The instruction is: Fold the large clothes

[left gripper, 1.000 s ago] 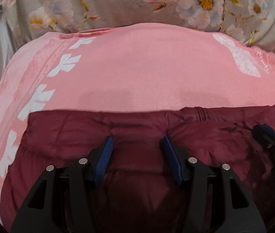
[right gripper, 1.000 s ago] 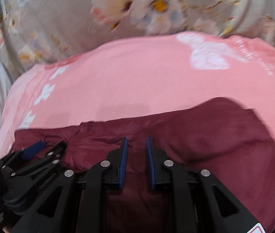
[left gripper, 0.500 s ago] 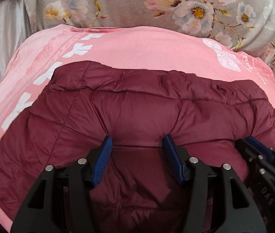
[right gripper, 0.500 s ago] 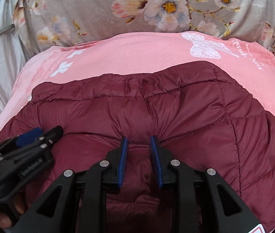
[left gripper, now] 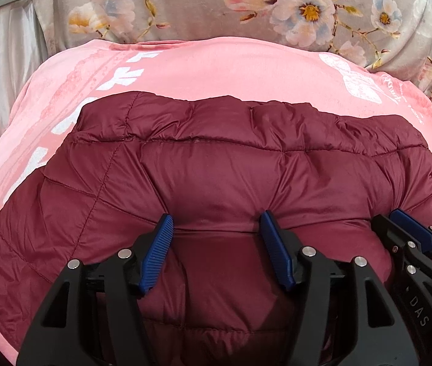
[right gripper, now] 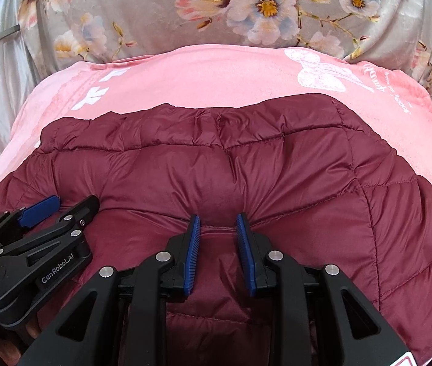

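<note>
Jacket: the dark red puffy jacket (left gripper: 216, 164) lies folded on the pink blanket (left gripper: 216, 64); a soft flat spot, good for folding

Left tongs: the left gripper (left gripper: 216, 228) is spread and opening wider; the folded edge sits between its blue pads (left gripper: 158, 244) but they look like they are letting go, I think because this fold is laid down

Right tongs: the right gripper (right gripper: 217, 228) pinches a bunch of the same edge; the cloth puckers there; it keeps the fold from sliding

Behind: flowery grey cloth (right gripper: 246, 9)
</note>
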Available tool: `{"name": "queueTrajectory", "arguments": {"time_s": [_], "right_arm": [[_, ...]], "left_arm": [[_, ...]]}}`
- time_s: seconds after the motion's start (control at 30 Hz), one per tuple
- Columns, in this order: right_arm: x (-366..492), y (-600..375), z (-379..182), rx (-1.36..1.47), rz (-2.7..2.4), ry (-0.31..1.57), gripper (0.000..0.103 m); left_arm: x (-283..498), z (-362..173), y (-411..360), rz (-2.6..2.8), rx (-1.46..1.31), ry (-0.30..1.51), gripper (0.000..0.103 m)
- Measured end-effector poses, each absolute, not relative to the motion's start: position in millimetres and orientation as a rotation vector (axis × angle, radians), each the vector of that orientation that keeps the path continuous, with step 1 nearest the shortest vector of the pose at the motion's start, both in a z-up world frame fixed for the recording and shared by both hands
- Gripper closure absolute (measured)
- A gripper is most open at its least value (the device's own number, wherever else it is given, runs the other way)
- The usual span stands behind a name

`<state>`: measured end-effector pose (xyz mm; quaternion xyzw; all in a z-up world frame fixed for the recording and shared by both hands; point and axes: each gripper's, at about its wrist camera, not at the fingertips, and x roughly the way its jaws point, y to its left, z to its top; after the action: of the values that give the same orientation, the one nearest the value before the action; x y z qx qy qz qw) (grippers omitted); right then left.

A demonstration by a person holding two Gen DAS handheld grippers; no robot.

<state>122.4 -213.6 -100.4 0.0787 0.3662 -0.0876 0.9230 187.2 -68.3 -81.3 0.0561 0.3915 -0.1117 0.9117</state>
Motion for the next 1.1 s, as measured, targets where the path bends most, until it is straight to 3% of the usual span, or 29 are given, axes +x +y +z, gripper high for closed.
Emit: {"name": "queueTrajectory", "arguments": {"time_s": [0.37, 0.5, 0.57, 0.8, 0.93, 1.03, 1.1], "right_arm": [[107, -198, -88, 0.19, -0.19, 0.729, 0.075], [83, -171, -82, 0.279, -0.03, 0.727, 0.075], [77, -156, -89, 0.275, 0.013, 0.755, 0.075], [70, -141, -105, 0.216, 0.001, 0.758, 0.075], [69, -135, -107, 0.186, -0.013, 0.759, 0.075], [69, -138, -106, 0.205, -0.002, 0.756, 0.075], [66, -140, -103, 0.231, 0.004, 0.748, 0.075]], "left_arm": [[165, -60, -28, -0.284, -0.062, 0.803, 0.039], [137, -38, 26, -0.217, -0.146, 0.759, 0.021], [129, -37, 63, -0.143, -0.212, 0.768, 0.019], [112, -58, 163, -0.039, -0.531, 0.825, 0.019], [121, -82, 162, -0.134, -0.663, 0.92, 0.019], [125, -78, 143, -0.146, -0.604, 0.904, 0.016], [128, -79, 135, -0.169, -0.59, 0.919, 0.02]]}}
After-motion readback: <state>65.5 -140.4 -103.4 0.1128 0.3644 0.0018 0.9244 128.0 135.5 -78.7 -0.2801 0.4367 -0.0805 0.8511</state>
